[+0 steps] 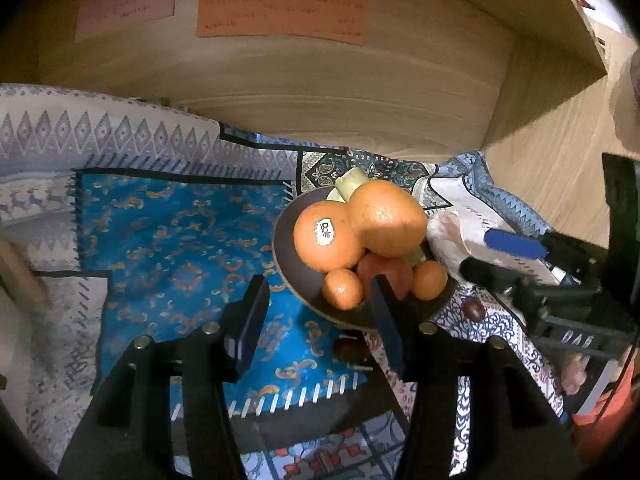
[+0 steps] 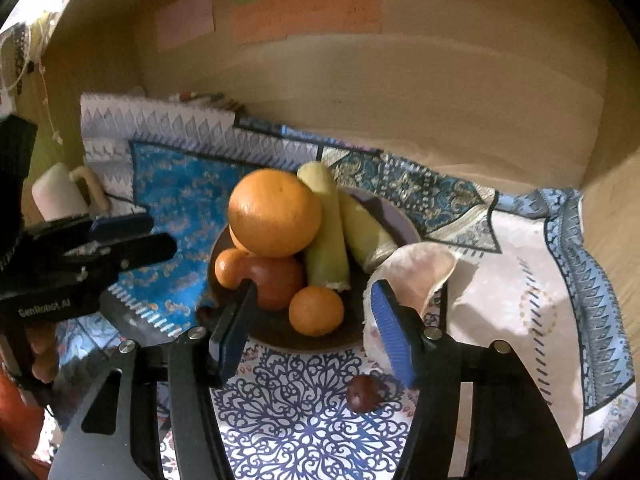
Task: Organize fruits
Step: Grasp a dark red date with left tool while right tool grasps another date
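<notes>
The dark plate (image 2: 360,340) already carries most of the fruit — a big orange (image 2: 274,212) stacked on top, a second large one with a sticker (image 1: 324,236), two small oranges (image 2: 316,311) at the front, a reddish fruit (image 2: 280,280) between them and two pale green pieces (image 2: 326,232) leaning behind. Still off the plate is a small dark round fruit (image 2: 363,393), lying on the patterned cloth (image 2: 296,412) just in front of the rim, and what looks like another (image 1: 348,350) near the left claw. So the gathering seems nearly done, with these strays left. The right claw (image 2: 316,328) is spread and empty above the plate's front edge; the left claw (image 1: 320,316) is likewise spread, holding nothing.
</notes>
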`<move>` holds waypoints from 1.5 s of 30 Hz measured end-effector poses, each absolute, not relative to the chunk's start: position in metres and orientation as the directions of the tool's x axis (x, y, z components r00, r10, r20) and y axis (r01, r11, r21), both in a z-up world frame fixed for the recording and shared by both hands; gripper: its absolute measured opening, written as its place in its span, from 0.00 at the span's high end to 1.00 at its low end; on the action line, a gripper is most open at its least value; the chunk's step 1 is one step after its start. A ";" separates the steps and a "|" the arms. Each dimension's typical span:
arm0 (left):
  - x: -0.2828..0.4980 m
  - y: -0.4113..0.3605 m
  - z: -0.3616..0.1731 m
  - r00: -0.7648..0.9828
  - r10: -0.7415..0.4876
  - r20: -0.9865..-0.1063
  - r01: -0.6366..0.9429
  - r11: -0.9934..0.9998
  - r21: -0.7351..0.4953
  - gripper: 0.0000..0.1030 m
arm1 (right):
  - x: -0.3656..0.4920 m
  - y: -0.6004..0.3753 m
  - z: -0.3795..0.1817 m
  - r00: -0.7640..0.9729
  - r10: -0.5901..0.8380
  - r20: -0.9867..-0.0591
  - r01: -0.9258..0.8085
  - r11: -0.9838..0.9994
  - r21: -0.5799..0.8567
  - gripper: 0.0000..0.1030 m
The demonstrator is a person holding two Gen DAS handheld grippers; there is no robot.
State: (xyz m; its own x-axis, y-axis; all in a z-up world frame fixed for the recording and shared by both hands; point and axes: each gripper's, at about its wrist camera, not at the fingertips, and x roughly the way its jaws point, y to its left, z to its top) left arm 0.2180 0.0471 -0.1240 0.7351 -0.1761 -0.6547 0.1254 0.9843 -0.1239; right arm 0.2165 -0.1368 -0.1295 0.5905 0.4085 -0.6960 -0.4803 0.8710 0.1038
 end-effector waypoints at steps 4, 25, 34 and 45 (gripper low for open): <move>0.210 0.045 -0.128 0.728 -0.173 -0.663 0.133 0.985 -0.112 0.43 | 0.207 -0.148 -0.121 0.609 0.405 -0.681 -0.466 0.878 0.106 0.46; 0.229 0.024 -0.190 0.564 -0.197 -0.802 0.188 0.976 -0.108 0.43 | 0.189 -0.197 -0.178 0.516 0.317 -0.796 -0.333 0.930 0.155 0.46; 0.240 0.013 -0.195 0.570 -0.192 -0.799 0.225 0.972 -0.073 0.43 | 0.201 -0.171 -0.180 0.490 0.351 -0.798 -0.411 0.900 0.144 0.56; 0.239 0.008 -0.195 0.588 -0.195 -0.785 0.241 0.969 -0.060 0.70 | 0.206 -0.165 -0.187 0.496 0.316 -0.809 -0.407 0.907 0.106 0.81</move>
State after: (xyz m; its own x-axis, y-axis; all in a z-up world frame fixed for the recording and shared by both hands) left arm 0.2395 0.0079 -0.1949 0.5884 -0.1949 -0.7847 0.2405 0.9688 -0.0602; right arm 0.2060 -0.1655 -0.1868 0.4956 0.3163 -0.8089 -0.4069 0.9074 0.1055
